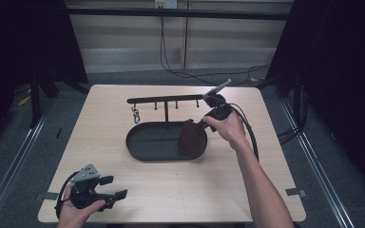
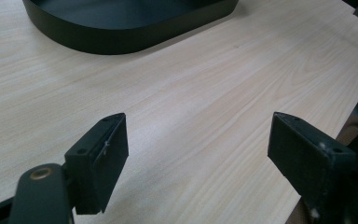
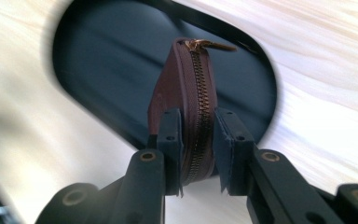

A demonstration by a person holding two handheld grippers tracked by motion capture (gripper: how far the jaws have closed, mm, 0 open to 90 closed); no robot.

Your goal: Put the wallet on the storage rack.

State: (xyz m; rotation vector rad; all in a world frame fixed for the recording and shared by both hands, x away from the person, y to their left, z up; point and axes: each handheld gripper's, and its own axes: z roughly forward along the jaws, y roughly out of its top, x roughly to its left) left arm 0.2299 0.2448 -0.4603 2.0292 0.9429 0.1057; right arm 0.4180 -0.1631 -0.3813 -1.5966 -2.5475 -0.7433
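- Right hand-held gripper [image 3: 198,151] pinches a brown zip pouch [image 3: 186,93] by its zipper edge, above the black oval tray [image 1: 145,142].
- Left hand-held gripper [image 2: 198,154] is spread wide, holding nothing, over the bench [image 2: 205,93] near its front left corner.

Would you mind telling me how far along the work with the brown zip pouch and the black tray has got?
Done: the right gripper has the brown zip pouch clamped between its fingers. In hand: the pouch hangs over the right end of the black tray, apparently not yet set down. Left: releasing it, probably in the tray. A key ring hangs on the rack. The left gripper waits open at the near table edge.
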